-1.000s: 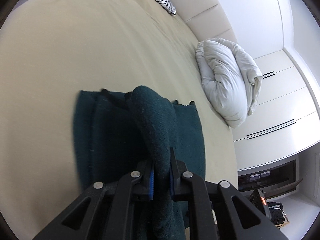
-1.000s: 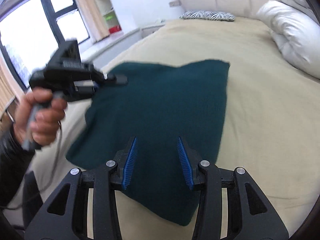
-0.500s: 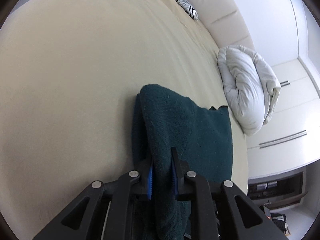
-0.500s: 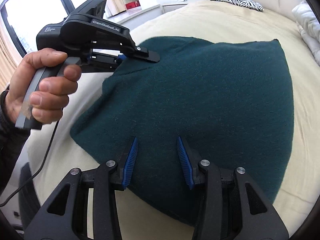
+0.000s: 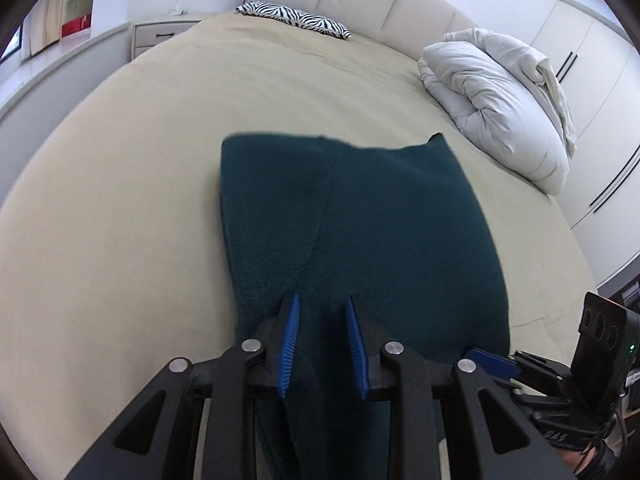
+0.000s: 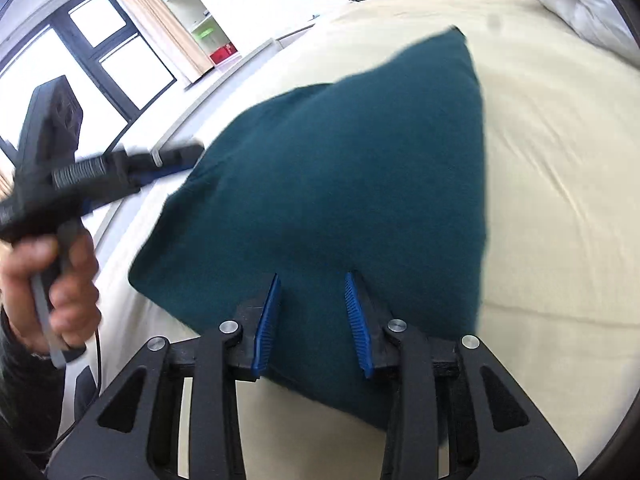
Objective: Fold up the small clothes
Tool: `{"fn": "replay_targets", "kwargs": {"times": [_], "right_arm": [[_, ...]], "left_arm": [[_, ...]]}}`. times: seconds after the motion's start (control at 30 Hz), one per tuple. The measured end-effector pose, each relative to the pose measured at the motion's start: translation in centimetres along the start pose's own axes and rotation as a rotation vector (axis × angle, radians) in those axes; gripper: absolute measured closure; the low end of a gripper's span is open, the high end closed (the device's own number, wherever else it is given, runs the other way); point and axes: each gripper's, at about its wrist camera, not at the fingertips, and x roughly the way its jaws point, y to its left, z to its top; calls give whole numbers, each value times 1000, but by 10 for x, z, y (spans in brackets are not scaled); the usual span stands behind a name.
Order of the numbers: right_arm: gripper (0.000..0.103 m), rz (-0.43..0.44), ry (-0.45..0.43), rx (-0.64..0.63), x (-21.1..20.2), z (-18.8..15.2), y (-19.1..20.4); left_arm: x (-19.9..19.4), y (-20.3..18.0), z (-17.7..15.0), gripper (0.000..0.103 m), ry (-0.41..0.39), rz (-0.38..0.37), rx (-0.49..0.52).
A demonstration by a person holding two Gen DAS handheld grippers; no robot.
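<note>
A dark teal knit garment [image 5: 360, 232] lies folded on the beige bed [image 5: 120, 208], with a fold edge running down towards my left gripper [image 5: 320, 320]. Its jaws are opening, and the cloth lies loose under and between the blue pads [image 5: 290, 340]. In the right wrist view the garment [image 6: 340, 168] spreads out ahead of my right gripper [image 6: 312, 280]. Those jaws are closing over the near edge, but the pads [image 6: 268, 320] do not press on it. The left gripper [image 6: 184, 156], blurred in a hand [image 6: 60, 280], sits at the garment's left edge. The right gripper [image 5: 486, 360] shows at the near right corner.
A bunched white duvet [image 5: 500, 100] lies on the right side of the bed and a zebra-print pillow [image 5: 292, 18] by the headboard. White wardrobes [image 5: 592, 120] stand to the right. A nightstand [image 5: 160, 36], shelves and a window [image 6: 80, 80] are on the left.
My left gripper carried the pinched fold across the garment, lowered it and let go, so the cloth now lies flat. My right gripper sank closer to the near edge and its jaws narrowed.
</note>
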Motion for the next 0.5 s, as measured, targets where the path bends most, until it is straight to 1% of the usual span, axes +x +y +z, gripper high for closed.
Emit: {"fn": "replay_targets", "kwargs": {"times": [0.07,0.1,0.13,0.2,0.23,0.37,0.4,0.47,0.5], "right_arm": [[75,18,-2,26,1,-7,-7],[76,29,1,33,12,-4,-6],[78,33,2,35,7,-9,-11],[79,25,6,12,6,-13,-18],[79,18,9,-4,10,-8,-16],[79,-13,19,-39,5,-13,-18],[79,-19,24,-42,9,-10,-21],[79,-46,40,-60,17,5,-21],[80,-57,47,-60,14,7,-20]], "left_arm": [[0,4,-3,79,-19,-8,-4],[-2,5,-4,79,-22,-10,-5],[-2,6,-6,79,-25,-8,0],[-5,3,-13,79,-31,1,21],[-4,-3,-14,79,-33,4,30],[-10,-13,-23,79,-33,13,57],[-12,-14,-21,79,-36,22,62],[-23,-21,-12,78,-67,37,68],[-28,-23,-6,75,-92,41,74]]}}
